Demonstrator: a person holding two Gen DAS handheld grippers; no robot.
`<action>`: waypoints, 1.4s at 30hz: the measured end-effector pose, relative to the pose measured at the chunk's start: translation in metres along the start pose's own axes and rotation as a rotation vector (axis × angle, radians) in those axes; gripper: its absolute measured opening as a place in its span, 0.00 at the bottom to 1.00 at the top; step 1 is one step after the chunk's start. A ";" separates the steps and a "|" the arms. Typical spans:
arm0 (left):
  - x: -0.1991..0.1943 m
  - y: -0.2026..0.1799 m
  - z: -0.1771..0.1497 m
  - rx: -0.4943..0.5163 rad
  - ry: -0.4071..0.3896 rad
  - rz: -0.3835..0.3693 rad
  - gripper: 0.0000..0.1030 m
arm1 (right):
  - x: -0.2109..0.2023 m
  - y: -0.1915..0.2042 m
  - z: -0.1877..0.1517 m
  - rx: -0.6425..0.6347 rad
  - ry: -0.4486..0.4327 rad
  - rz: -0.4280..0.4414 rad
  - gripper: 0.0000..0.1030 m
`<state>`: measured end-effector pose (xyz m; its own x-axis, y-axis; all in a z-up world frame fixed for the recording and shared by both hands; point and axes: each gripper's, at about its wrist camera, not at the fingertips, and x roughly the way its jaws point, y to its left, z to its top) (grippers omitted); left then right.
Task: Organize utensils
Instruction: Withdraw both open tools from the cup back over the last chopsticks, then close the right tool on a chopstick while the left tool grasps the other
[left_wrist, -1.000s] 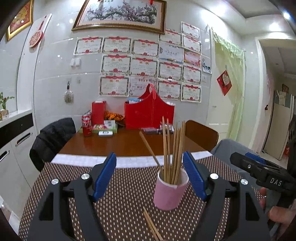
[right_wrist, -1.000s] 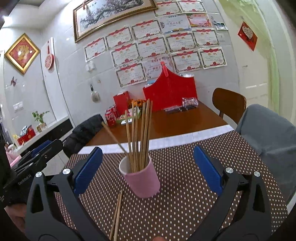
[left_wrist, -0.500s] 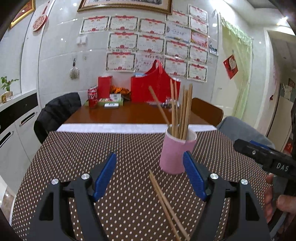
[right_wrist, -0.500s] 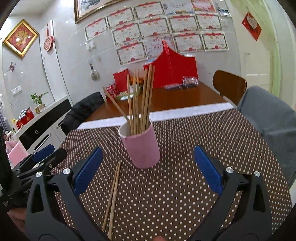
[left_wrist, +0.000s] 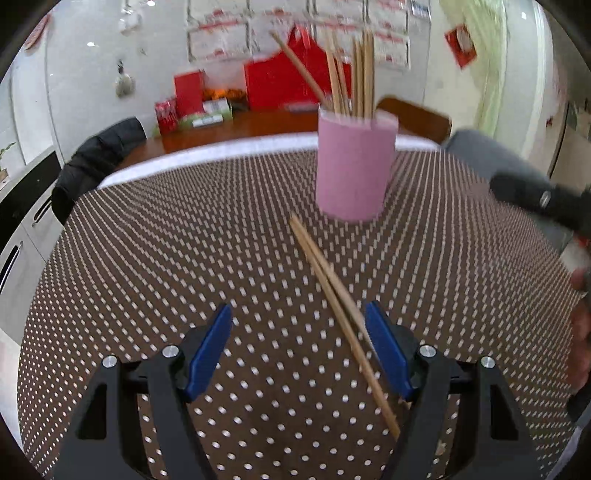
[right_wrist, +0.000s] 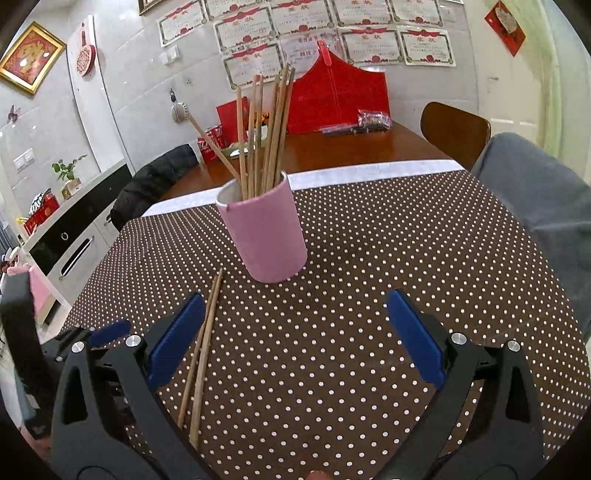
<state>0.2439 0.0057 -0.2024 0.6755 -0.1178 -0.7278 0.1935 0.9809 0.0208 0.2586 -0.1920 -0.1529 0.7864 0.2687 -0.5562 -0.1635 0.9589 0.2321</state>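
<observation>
Between the left tongs, spread apart and empty: loose chopsticks flat on the dotted desk, near the right blade. Ahead, pink cup. Right tongs also apart, empty. Risk: thin sticks rolling or separating, cup tipping if bumped.

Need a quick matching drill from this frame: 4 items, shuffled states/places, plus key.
Items:
1. pink cup
2. loose chopsticks
3. left gripper
4. red bag

States:
A. open, empty
B. flat on the dotted cloth
C. upright, chopsticks standing in it
D. far end of the wooden table, by the wall

Pairs: 1-C, 2-B, 3-A, 4-D
</observation>
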 end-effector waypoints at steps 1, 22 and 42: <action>0.004 -0.001 -0.001 0.003 0.017 0.003 0.71 | 0.001 -0.001 -0.002 0.000 0.008 -0.001 0.94; 0.027 0.038 -0.004 0.022 0.106 0.026 0.71 | 0.062 0.063 -0.057 -0.236 0.316 0.106 0.94; 0.062 0.045 0.043 0.083 0.186 -0.039 0.46 | 0.122 0.096 -0.025 -0.402 0.382 0.062 0.58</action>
<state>0.3252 0.0361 -0.2169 0.5247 -0.1174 -0.8431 0.2799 0.9592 0.0407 0.3238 -0.0651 -0.2185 0.5080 0.2684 -0.8185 -0.4757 0.8796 -0.0068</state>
